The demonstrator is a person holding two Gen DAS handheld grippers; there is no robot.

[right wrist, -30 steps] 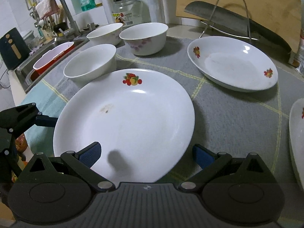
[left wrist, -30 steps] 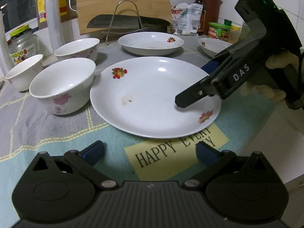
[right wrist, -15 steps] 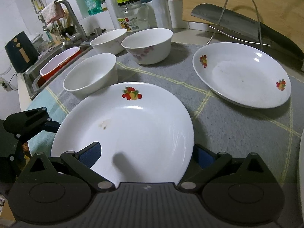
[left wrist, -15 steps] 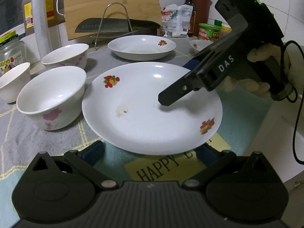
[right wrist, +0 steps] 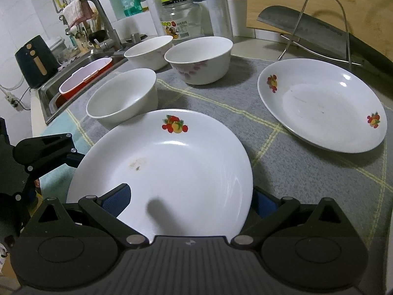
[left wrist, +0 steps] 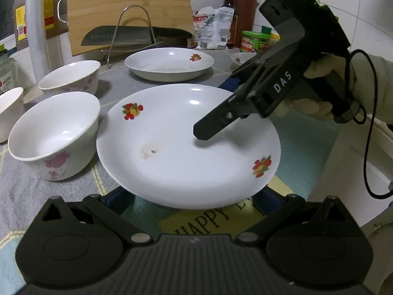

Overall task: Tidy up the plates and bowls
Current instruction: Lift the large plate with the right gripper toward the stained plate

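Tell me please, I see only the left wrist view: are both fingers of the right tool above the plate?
Observer: No. In the right wrist view the right tool shows one pad over the plate; the plate's rim hides the other.
Operator: What is beyond the bowls, to their left?
Observer: A sink, with a red tub in it.
Operator: Is the far plate clean?
Observer: Not quite. It has faint streaks inside.
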